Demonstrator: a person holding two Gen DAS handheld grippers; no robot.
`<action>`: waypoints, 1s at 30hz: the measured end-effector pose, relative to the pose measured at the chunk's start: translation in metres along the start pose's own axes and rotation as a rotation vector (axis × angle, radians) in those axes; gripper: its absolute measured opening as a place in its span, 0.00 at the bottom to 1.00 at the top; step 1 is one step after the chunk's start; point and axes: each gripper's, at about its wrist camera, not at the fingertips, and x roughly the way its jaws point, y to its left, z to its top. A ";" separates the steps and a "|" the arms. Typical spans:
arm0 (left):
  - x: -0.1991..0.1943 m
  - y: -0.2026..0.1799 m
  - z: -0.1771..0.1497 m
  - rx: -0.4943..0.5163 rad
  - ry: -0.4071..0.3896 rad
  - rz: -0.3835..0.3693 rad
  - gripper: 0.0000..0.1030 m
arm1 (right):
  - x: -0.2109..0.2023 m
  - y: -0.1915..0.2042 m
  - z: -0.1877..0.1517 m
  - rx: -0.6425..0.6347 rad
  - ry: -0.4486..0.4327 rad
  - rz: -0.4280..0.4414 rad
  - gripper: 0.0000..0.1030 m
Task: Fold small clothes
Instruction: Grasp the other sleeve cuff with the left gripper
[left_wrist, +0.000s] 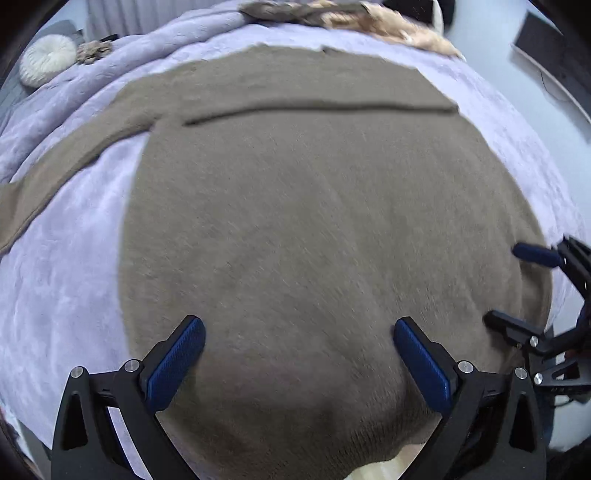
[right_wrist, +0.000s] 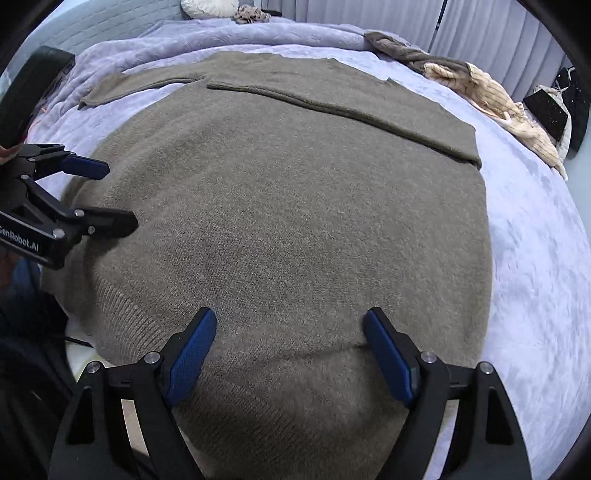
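Note:
A grey-brown knitted sweater (left_wrist: 314, 221) lies flat on a lilac bed cover (left_wrist: 74, 258); it also fills the right wrist view (right_wrist: 288, 206). One sleeve is folded across its upper body (right_wrist: 369, 114); the other sleeve stretches out to the left (left_wrist: 66, 158). My left gripper (left_wrist: 299, 332) is open over the sweater's near hem, holding nothing. My right gripper (right_wrist: 290, 325) is open over the hem too, beside it. The left gripper shows at the left edge of the right wrist view (right_wrist: 118, 195), and the right gripper at the right edge of the left wrist view (left_wrist: 506, 284).
More clothes, brown and cream (right_wrist: 480, 85), lie piled at the bed's far right. A round cream cushion (left_wrist: 46, 61) sits at the headboard end. A black bag (right_wrist: 550, 107) stands past the bed. The bed's near edge runs just under both grippers.

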 end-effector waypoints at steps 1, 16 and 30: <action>-0.006 0.012 0.006 -0.042 -0.025 0.005 1.00 | -0.006 -0.001 0.008 0.010 -0.023 -0.014 0.82; -0.028 0.380 -0.004 -1.022 -0.331 -0.072 1.00 | 0.003 0.048 0.085 -0.082 -0.039 0.002 0.82; -0.026 0.442 0.016 -0.995 -0.505 -0.183 0.07 | 0.037 0.094 0.158 -0.195 0.005 -0.033 0.82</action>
